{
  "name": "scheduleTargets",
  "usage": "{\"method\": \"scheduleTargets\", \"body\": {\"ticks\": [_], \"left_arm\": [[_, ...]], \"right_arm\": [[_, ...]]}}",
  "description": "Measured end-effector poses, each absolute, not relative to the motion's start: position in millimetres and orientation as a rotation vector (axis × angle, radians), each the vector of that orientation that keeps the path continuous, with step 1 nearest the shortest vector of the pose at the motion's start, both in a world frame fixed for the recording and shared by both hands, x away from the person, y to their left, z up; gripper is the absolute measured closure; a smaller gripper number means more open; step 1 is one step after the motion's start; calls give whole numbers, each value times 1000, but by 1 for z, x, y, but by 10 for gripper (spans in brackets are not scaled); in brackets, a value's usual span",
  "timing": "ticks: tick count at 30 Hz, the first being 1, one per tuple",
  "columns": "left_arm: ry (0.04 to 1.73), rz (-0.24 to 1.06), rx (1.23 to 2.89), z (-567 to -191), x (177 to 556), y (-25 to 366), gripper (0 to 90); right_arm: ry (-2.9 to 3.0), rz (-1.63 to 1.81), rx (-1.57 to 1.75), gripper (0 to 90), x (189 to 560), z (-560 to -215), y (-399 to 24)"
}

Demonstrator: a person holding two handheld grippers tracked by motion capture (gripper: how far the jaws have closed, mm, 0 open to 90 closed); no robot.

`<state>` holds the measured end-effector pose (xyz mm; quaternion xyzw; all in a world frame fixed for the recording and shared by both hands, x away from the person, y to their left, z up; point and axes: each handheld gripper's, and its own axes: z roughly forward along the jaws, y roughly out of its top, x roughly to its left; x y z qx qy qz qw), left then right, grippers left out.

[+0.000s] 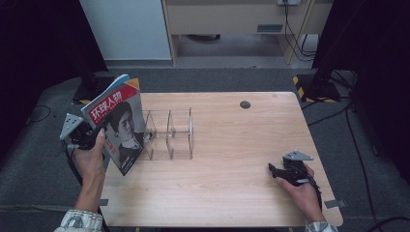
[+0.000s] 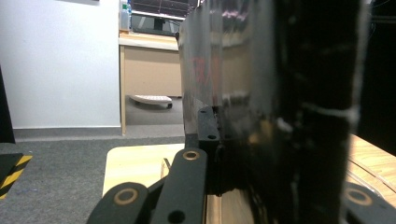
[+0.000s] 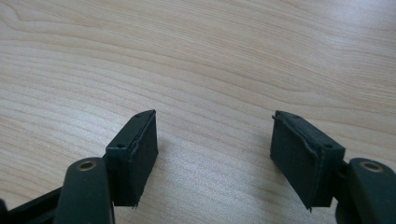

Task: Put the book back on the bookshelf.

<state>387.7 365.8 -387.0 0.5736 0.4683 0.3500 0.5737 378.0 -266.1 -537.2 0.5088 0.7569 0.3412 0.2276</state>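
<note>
Tools are held one in each hand, and the left tool (image 1: 89, 137) is clamped on a magazine (image 1: 120, 123), which is kept raised and tilted above the left edge of the surface (image 1: 232, 193), just beside a clear acrylic rack (image 1: 170, 134). A red masthead with white Chinese characters is carried on the cover, above a black-and-white portrait; a yellow corner is seen at the top right of the cover, and the page edges appear pale blue along the upper side. In the left gripper view the magazine (image 2: 261, 107) is seen edge-on as a dark, glossy slab pressed against a black pad (image 2: 208, 126), with the jaws fully together on it. The right tool (image 1: 283, 172) is rested low on the surface near the right front corner, well apart from the magazine; in the right gripper view its two pads (image 3: 135, 154) are seen standing apart, with nothing between them and bare wood grain beneath. The surface is a pale wooden top with a round dark cable port (image 1: 245, 104) near its far edge. The rack is divided by upright transparent plates into narrow slots. Grey carpet (image 1: 58, 193) is laid around the surface, a white panel (image 1: 128, 29) and beige cabinet (image 1: 232, 19) are placed behind it, and black-and-yellow hazard tape (image 1: 302, 86) is seen at the right.
</note>
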Motion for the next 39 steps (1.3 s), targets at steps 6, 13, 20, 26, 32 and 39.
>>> {"method": "scheduleTargets", "body": {"ticks": [6,13,20,26,32,39], "left_arm": [[1098,831,1311,-392,385,366,861],[1087,828,1309,-396,384,365,861],[1080,823,1290,-400,383,364,861],[1084,822,1275,-405,382,364,861],[1084,822,1256,-411,380,364,861],[1087,830,1240,-417,375,365,854]], "right_arm": [[2085,940,1402,321,378,-537,-266],[2085,941,1403,321,378,-537,-266],[2085,940,1402,321,378,-537,-266],[2085,940,1402,321,378,-537,-266],[2085,940,1403,321,378,-537,-266],[2085,941,1404,322,378,-537,-266]]}}
